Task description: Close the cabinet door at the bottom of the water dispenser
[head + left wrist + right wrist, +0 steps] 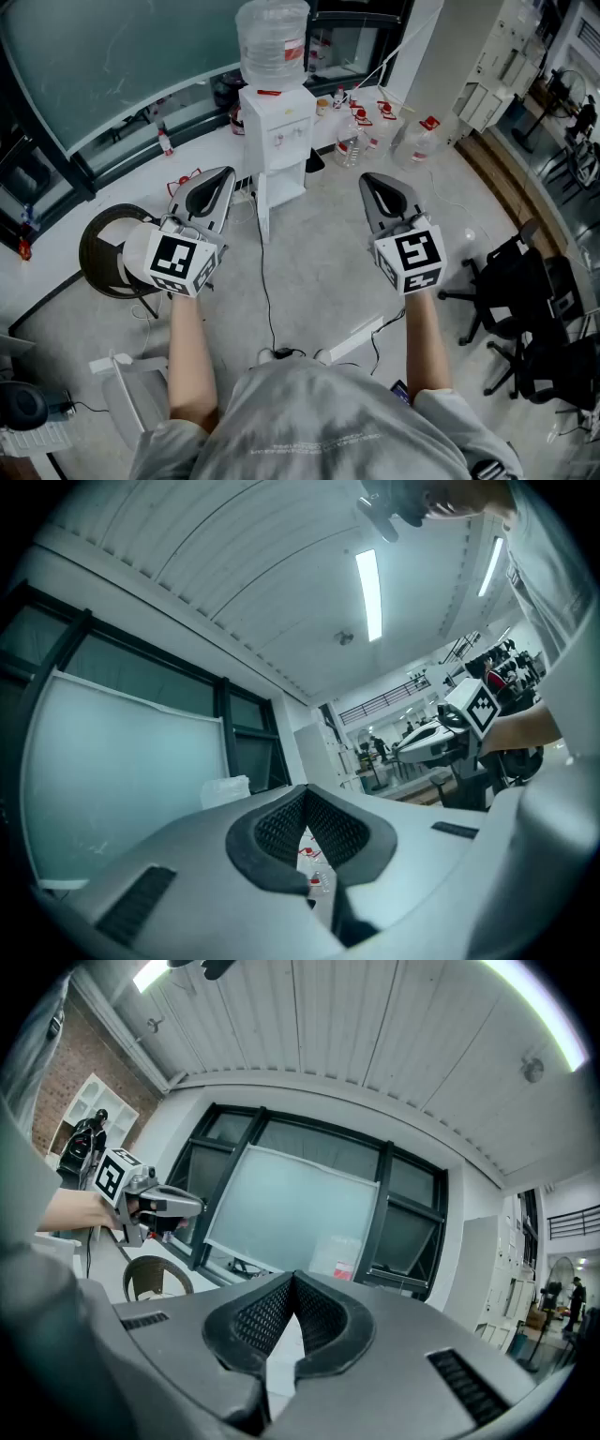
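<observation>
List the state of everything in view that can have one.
cabinet door: open, swung out from the dispenser's base.
water dispenser: upright.
water bottle: seated on top of the dispenser.
left gripper: shut, empty, short of the door.
right gripper: shut, empty, short of the door.
floor bottles: standing upright.

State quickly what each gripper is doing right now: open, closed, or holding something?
Left gripper: closed, holding nothing.
Right gripper: closed, holding nothing.

Two hand-held grippers (226,175) (367,179), one water dispenser (277,133)
</observation>
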`<state>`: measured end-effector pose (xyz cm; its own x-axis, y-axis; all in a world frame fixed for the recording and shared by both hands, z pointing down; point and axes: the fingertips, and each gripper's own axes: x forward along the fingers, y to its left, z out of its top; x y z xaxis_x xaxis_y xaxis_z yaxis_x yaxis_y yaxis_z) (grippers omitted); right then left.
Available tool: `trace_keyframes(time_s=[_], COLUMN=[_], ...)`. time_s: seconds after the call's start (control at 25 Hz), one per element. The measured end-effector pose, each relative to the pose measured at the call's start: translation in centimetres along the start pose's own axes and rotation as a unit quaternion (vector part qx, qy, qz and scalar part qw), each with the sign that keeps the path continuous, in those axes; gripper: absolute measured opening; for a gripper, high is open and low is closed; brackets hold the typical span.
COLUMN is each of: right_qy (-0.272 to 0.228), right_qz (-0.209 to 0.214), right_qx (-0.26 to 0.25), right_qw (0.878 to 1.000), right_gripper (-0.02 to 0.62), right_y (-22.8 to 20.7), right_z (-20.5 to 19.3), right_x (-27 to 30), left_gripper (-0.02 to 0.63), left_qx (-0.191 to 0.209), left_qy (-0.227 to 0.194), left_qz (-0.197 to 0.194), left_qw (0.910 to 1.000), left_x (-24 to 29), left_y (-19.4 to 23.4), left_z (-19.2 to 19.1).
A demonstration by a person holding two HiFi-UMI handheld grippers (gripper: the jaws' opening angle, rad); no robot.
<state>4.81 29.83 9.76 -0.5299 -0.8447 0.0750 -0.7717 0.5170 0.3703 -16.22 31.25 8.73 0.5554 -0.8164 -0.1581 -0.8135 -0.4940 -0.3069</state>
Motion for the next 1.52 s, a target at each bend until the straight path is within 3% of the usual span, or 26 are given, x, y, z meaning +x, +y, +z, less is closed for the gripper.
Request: trace_keyframes(time_s=[0.64, 0.96, 1.24, 1.52], right_qy=[-0.016, -0.010, -0.016, 0.004], right_qz=[-0.002, 0.012, 0.010, -0.028], right_qx=[0.015, 0.040, 0.042, 0.040], right_qw=[1.000, 0.999, 0.999, 0.999], right_gripper=[0.028, 0.028, 0.028, 0.028], right_y=[-5.1, -8.5, -10.1, -12.0], right_z=[-3.3, -7.2, -8.2, -8.6], right_x=[-3.9, -2.4, 4.6, 18.1], left_gripper=[0.017, 0.018, 0.018, 0.018], left_qx=[0.016, 0.013, 0.012, 0.031], left_qy=[0.055, 0.098, 0.104, 0.107], left_qz=[0.008, 0.031, 0.028, 0.000], left_qw=[0.9983, 0.9946, 0.9942, 0.9937], left_x=[2.4, 4.4, 9.0, 16.5], left_y=[-5.3, -6.2, -1.1, 10.3], left_z=[-1.1, -4.6, -8.8, -15.0])
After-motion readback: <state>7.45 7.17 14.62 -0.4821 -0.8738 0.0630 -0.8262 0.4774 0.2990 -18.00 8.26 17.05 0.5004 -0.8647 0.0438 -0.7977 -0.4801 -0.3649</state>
